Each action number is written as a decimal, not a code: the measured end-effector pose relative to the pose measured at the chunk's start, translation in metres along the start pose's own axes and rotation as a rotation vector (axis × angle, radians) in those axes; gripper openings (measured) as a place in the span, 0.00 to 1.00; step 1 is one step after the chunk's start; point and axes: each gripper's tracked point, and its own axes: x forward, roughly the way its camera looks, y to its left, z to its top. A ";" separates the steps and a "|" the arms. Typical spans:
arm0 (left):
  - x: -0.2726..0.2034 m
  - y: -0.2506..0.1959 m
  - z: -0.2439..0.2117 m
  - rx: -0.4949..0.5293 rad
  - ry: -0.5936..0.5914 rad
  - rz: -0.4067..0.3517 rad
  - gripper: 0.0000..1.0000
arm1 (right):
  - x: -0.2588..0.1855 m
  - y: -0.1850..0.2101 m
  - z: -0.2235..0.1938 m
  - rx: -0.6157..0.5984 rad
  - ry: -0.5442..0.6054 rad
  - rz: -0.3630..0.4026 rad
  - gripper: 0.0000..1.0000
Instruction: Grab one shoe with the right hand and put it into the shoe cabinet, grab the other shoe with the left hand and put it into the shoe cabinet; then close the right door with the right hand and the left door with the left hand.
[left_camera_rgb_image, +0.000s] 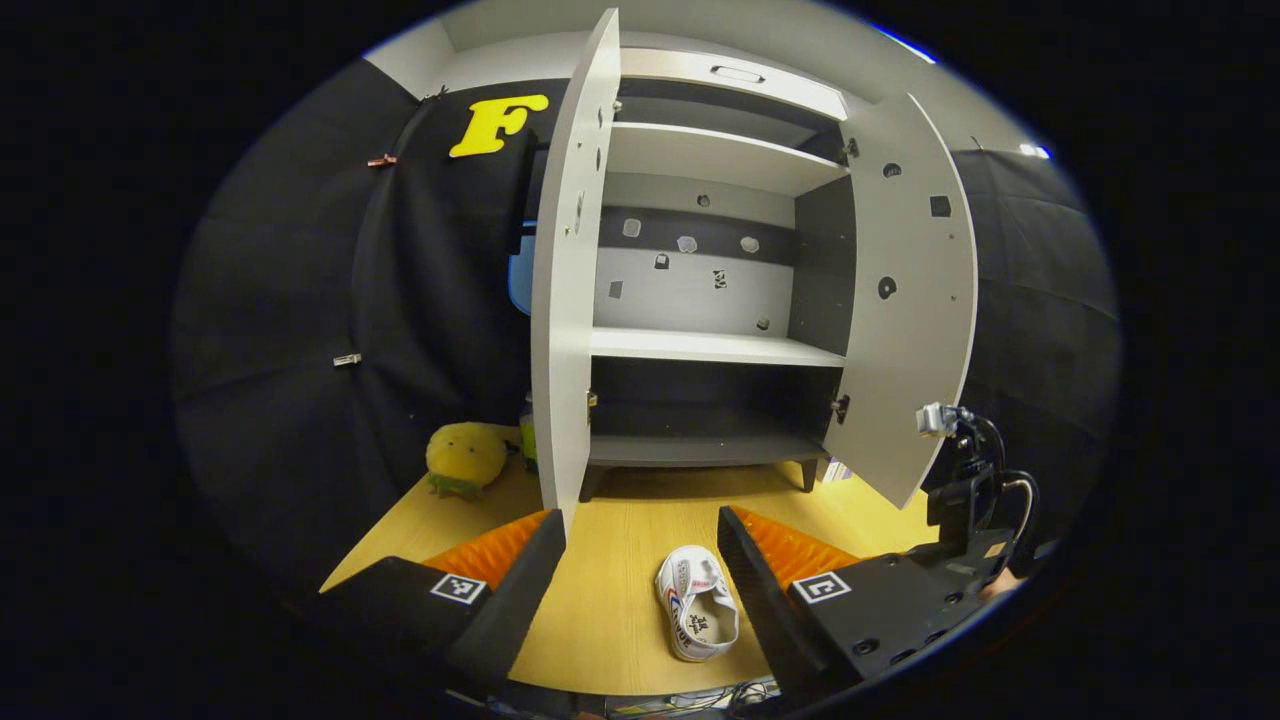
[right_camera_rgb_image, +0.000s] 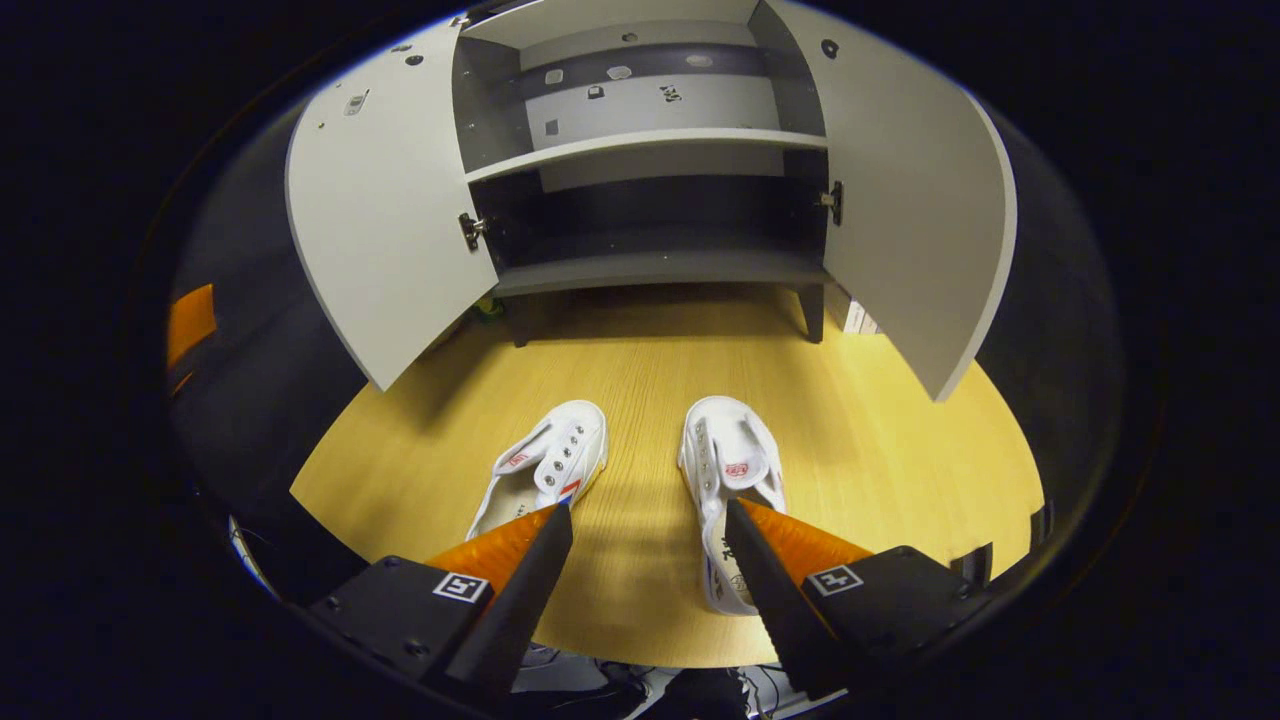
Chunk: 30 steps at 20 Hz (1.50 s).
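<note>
Two white canvas shoes lie side by side on the wooden floor in the right gripper view, the left shoe (right_camera_rgb_image: 548, 462) and the right shoe (right_camera_rgb_image: 728, 468), toes toward the cabinet. My right gripper (right_camera_rgb_image: 648, 522) hovers open above them, and its fingertips overlap the heels of both. The grey shoe cabinet (right_camera_rgb_image: 655, 268) stands beyond with its left door (right_camera_rgb_image: 385, 200) and right door (right_camera_rgb_image: 910, 200) swung wide. My left gripper (left_camera_rgb_image: 640, 540) is open and holds nothing. One shoe (left_camera_rgb_image: 697, 605) lies below it, near its right finger. The cabinet's bare shelves (left_camera_rgb_image: 715, 347) face it.
A yellow plush toy (left_camera_rgb_image: 465, 455) sits on the floor left of the cabinet's left door (left_camera_rgb_image: 570, 270). The other gripper (left_camera_rgb_image: 965, 490) shows at the right edge, below the right door (left_camera_rgb_image: 910, 300). Cables lie past the floor's near edge (right_camera_rgb_image: 640, 685).
</note>
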 end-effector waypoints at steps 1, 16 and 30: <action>0.001 0.001 -0.003 -0.017 0.011 0.005 0.95 | 0.008 -0.004 -0.007 -0.003 0.012 -0.011 0.99; 0.019 0.002 -0.051 0.003 0.109 0.005 0.96 | 0.103 -0.045 -0.023 0.017 0.104 -0.163 0.57; 0.012 -0.009 -0.055 0.015 0.118 -0.042 0.96 | 0.103 -0.041 -0.014 0.025 0.097 -0.125 0.05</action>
